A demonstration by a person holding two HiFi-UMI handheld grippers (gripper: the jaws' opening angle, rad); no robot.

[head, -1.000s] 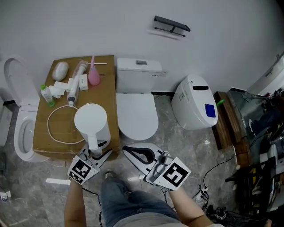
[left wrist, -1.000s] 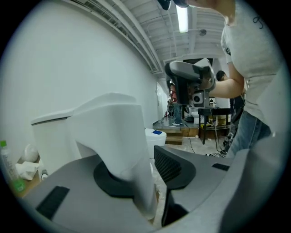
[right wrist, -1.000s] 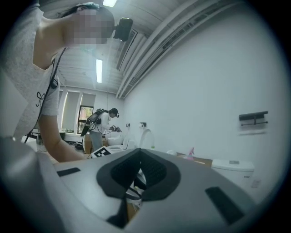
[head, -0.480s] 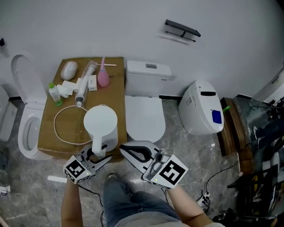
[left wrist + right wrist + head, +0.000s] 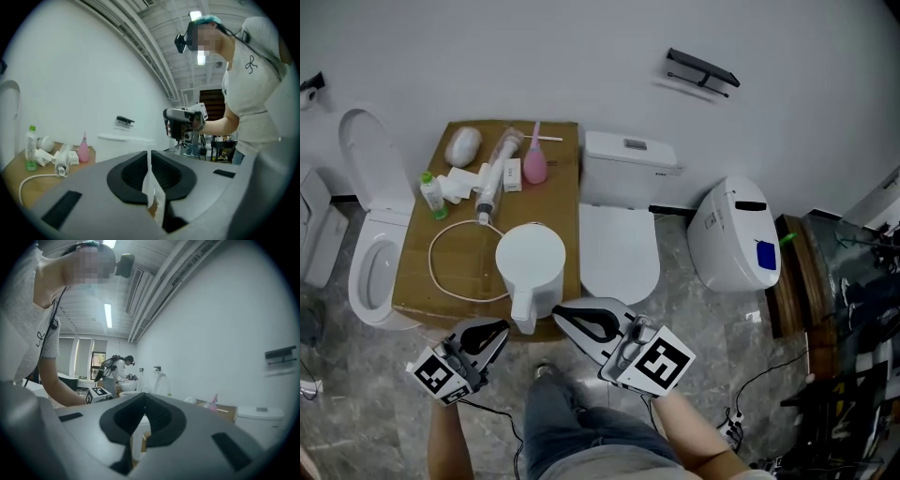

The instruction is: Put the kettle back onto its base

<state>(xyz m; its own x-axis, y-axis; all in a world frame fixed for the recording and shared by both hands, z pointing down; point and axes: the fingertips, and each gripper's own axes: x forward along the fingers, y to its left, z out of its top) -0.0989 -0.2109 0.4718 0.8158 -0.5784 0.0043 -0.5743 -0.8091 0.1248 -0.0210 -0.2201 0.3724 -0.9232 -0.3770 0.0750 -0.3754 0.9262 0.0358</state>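
Observation:
A white kettle [image 5: 530, 261] stands upright on the cardboard box [image 5: 422, 291], its handle [image 5: 523, 317] pointing toward me. A white cord [image 5: 450, 281] loops out from under it; the base itself is hidden beneath. My left gripper [image 5: 495, 330] hangs below and to the left of the handle, apart from it. Its jaws are closing with nothing between them, and only a thin slit shows in the left gripper view [image 5: 149, 157]. My right gripper [image 5: 561, 314] sits just right of the handle with its jaws together and empty [image 5: 144, 404].
A closed toilet [image 5: 619, 244] stands right of the box, an open one [image 5: 370, 272] to its left, and a white bin [image 5: 734, 239] further right. A pink bottle [image 5: 534, 161], a green-capped bottle [image 5: 429, 192] and several tubes lie at the box's far end.
My left gripper opened off the kettle handle, drew back toward the lower left and narrowed its jaws. The kettle stays on the box. The right gripper barely shifted.

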